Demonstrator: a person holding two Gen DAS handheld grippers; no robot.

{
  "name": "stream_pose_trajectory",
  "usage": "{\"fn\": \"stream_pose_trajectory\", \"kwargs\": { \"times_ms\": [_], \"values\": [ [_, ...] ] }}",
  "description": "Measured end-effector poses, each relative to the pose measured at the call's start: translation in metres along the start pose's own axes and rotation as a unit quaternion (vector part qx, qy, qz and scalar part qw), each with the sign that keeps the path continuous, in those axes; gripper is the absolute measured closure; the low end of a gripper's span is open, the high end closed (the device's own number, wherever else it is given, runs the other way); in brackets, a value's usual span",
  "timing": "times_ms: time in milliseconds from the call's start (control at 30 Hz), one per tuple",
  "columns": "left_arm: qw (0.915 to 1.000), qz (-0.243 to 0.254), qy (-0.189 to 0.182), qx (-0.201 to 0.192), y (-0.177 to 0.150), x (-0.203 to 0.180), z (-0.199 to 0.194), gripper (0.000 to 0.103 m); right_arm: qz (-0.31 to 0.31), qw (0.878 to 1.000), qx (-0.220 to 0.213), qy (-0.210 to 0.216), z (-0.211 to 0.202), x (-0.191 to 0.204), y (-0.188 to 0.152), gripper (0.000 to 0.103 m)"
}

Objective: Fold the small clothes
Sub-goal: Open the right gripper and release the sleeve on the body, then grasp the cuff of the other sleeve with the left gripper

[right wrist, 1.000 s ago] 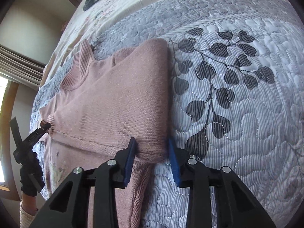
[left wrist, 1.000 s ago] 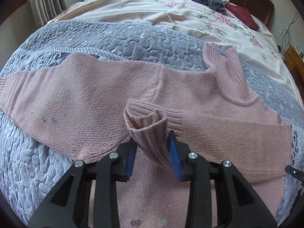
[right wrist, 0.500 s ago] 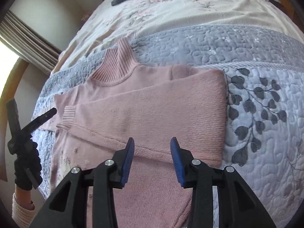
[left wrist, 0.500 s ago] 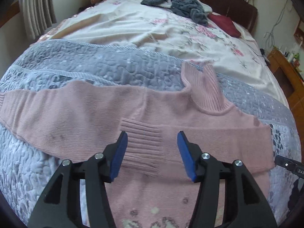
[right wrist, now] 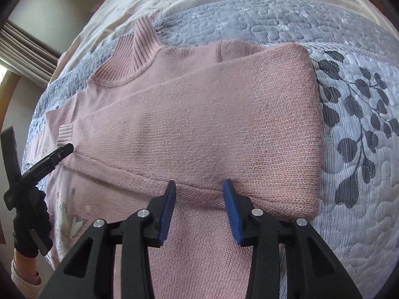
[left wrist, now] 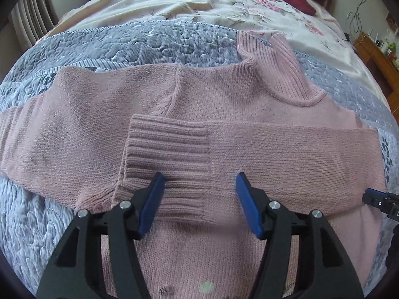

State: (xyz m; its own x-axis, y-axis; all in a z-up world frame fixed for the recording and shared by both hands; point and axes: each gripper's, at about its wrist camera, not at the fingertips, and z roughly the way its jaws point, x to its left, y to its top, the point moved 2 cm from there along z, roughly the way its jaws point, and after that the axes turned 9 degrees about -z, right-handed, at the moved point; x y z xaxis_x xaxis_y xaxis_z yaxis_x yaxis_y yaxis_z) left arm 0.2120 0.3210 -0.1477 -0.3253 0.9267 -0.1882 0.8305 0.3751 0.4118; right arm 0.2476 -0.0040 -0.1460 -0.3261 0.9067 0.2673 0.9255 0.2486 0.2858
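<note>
So pink knitted turtleneck sweater (left wrist: pixel 224 104) lies flat, front up, on grey-blue quilted bedspread (left wrist: pixel 149 44). Change from a second ago: left gripper (left wrist: pixel 199 199) was clamped on the ribbed cuff (left wrist: pixel 167 149), now the cuff lies dropped across the chest and the jaws stand wide apart, holding nothing. Right gripper (right wrist: pixel 199 204) let go of the fold edge too, jaws parted, empty, hovering over the folded sleeve (right wrist: pixel 224 124). Means one sleeve fold looks done; other sleeve (left wrist: pixel 37 129) stretched out, probably next. Collar (left wrist: pixel 279 69) points away toward floral sheet (left wrist: pixel 199 2), hem toward cameras, body's long axis runs near to far
</note>
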Motion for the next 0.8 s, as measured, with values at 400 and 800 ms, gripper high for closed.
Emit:
{"fn": "stream_pose_trajectory", "kwargs": {
  "times_ms": [400, 800],
  "values": [
    [0.9799, -0.181, 0.058, -0.061, -0.004, 0.242, -0.088, 0.038, -0.119, 0.990, 0.001, 0.070, -0.020, 0.110, -0.029, 0.047],
    [0.9127, -0.389, -0.027, -0.123, 0.021, 0.410, -0.090, 0.039, -0.150, 0.986, 0.034, 0.063, 0.033, 0.153, -0.050, 0.047]
  ]
}}
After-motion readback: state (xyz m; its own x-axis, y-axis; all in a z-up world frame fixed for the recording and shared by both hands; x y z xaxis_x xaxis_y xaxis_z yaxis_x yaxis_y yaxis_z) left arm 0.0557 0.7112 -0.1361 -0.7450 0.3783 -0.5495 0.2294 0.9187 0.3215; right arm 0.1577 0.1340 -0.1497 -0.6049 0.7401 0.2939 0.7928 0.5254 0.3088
